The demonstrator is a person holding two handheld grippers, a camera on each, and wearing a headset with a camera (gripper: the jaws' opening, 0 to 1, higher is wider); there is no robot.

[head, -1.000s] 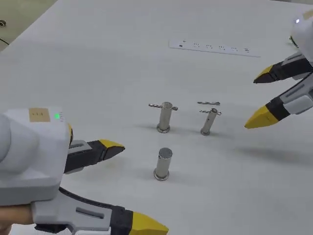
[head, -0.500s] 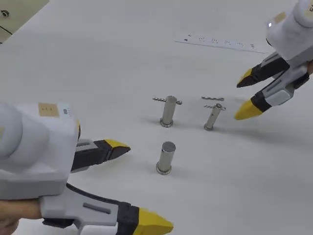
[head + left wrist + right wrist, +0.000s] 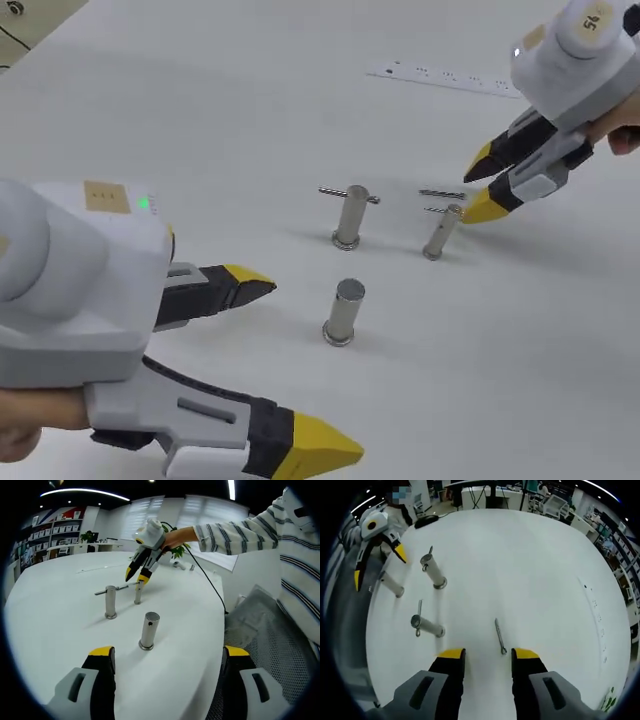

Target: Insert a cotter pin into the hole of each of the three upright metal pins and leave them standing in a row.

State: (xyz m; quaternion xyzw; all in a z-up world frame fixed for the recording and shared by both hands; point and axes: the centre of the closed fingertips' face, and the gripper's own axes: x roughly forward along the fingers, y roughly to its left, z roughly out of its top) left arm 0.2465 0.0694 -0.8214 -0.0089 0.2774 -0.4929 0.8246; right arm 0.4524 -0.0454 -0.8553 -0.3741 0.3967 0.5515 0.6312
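Observation:
Three upright metal pins stand on the white table. The far left pin (image 3: 349,217) (image 3: 433,570) and the far right pin (image 3: 440,232) (image 3: 427,626) each carry a cotter pin through the top. The near pin (image 3: 343,312) (image 3: 149,630) has an empty hole. A loose cotter pin (image 3: 442,194) (image 3: 499,636) lies flat behind the far right pin. My right gripper (image 3: 480,185) (image 3: 488,654) is open, its tips just right of that loose pin and apart from it. My left gripper (image 3: 300,370) (image 3: 169,652) is open wide, short of the near pin, holding nothing.
A white power strip (image 3: 445,77) lies at the far side of the table. A person's striped sleeve (image 3: 235,527) reaches in behind the right gripper. Bare table surface (image 3: 200,130) spreads to the left of the pins.
My right gripper has moved left and down toward the loose cotter pin, with its jaws closer together. The left gripper has barely moved. The head camera has shifted slightly.

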